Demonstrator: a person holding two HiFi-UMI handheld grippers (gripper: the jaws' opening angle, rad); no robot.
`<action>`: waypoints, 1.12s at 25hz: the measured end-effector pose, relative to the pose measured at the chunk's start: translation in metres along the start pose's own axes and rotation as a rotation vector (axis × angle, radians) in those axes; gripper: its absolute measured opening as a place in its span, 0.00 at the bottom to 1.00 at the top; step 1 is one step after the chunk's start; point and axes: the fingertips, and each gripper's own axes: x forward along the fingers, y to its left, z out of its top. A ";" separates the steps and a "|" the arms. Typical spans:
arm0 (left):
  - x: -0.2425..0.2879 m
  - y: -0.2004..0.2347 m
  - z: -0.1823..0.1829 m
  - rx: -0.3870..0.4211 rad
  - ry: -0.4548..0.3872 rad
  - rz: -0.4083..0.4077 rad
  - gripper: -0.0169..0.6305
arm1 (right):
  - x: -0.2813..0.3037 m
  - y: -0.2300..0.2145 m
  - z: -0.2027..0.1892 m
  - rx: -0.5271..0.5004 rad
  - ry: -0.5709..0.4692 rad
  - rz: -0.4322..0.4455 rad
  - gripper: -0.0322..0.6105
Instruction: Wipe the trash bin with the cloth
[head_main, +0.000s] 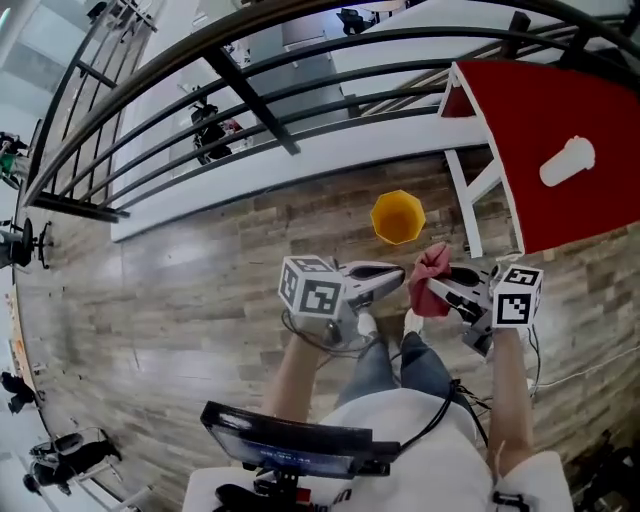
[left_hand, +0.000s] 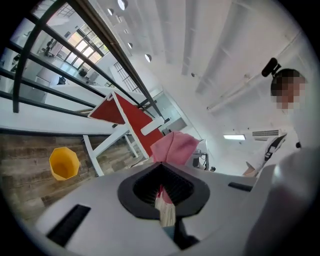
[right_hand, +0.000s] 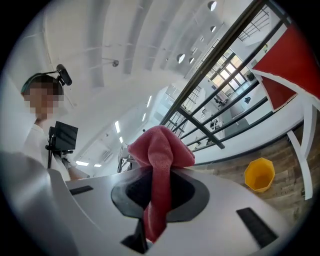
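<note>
A: Well, both tools sit side by side at the centre of the head view. Where's the cloth?

B: The red cloth (right_hand: 159, 145) is in the right hand-held gripper (head_main: 447, 290). Its jaws are clamped on it, a strip runs down between the pads, and a bunched lump pokes out past the tips.

A: And the left hand-held gripper (left_hand: 161, 175)?

B: Pressed fully together, nothing in it. In its own view the cloth shows just above its tips, so the two tools are near each other.

A: The trash bin?

B: The yellow trash bin (head_main: 398, 217) stands upright, mouth open, on the wooden floor (head_main: 200, 290), a little above the two tools in the head view. The cloth is apart from it, not touching. The bin sits at the lower left of the left gripper view and the lower right of the right gripper view.

A: What's around it?

B: A red table (head_main: 560, 150) on white legs fills the upper right of the head view, and the bin is just beside one leg. A white cylinder-shaped object (head_main: 567, 161) lies on the tabletop. A dark railing (head_main: 250, 100) arcs across the top of the frame.
</note>
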 end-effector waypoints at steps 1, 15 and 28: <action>-0.004 -0.002 0.001 -0.011 -0.017 0.003 0.03 | -0.001 0.004 0.000 0.008 -0.005 0.008 0.12; -0.033 -0.020 0.011 -0.018 -0.122 0.047 0.03 | 0.003 0.032 0.009 -0.017 -0.015 0.046 0.12; -0.043 -0.026 0.015 -0.018 -0.136 0.049 0.03 | 0.007 0.038 0.015 -0.050 -0.004 0.031 0.12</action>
